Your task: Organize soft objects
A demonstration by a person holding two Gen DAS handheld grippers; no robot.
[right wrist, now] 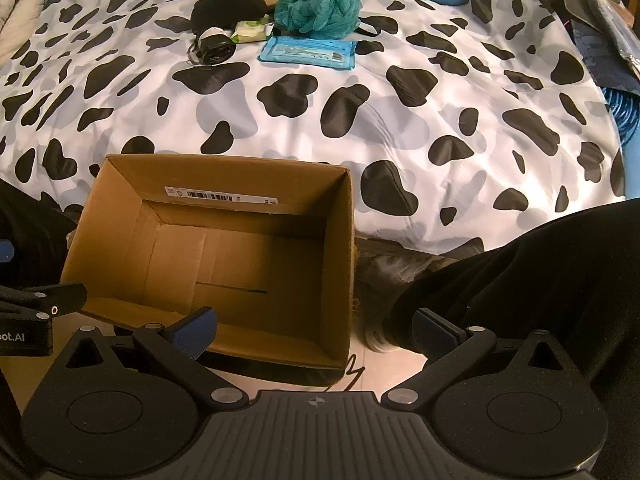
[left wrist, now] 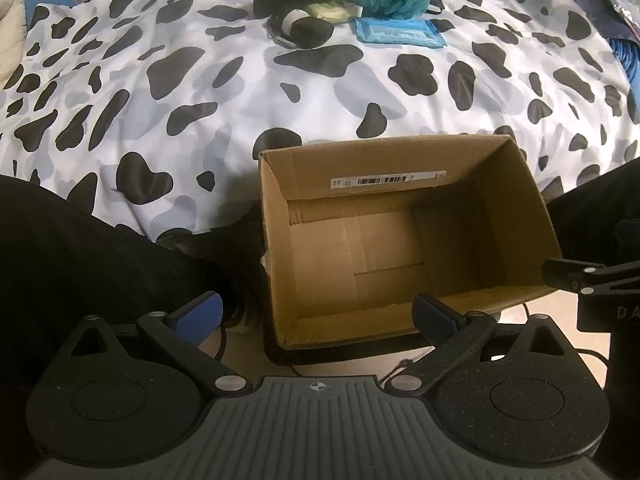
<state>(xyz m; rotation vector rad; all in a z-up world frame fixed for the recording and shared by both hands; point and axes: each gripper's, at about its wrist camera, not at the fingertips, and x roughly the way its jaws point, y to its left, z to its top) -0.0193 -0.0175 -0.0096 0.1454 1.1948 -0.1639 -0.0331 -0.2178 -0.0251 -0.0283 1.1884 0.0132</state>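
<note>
A: Cow-print bedding (right wrist: 360, 128) fills both views, and the soft things sit bunched along the upper middle of each frame: a teal mesh pouf (right wrist: 320, 2), a black rounded cushion-like item (right wrist: 230, 4), a small black roll with a white band (right wrist: 212, 46), a pale green packet (right wrist: 252, 30) and a flat blue wipes pack (right wrist: 308, 53).

B: Below them, at mid-frame, we have the cardboard box (right wrist: 120, 208), open-topped with nothing inside, a barcode label on its far wall.

A: And our tools? The left gripper (left wrist: 316, 312) and right gripper (right wrist: 314, 326) both stand with jaws spread wide, holding nothing.

B: Everything soft lies straight ahead, well beyond the box, so we judge the reach goes forward over it. In the right wrist view the pile sits just left of centre; in the left wrist view just right of centre. Neither hand looks clearly nearer.

A: The wipes pack lies with its long axis across the frame.
</note>
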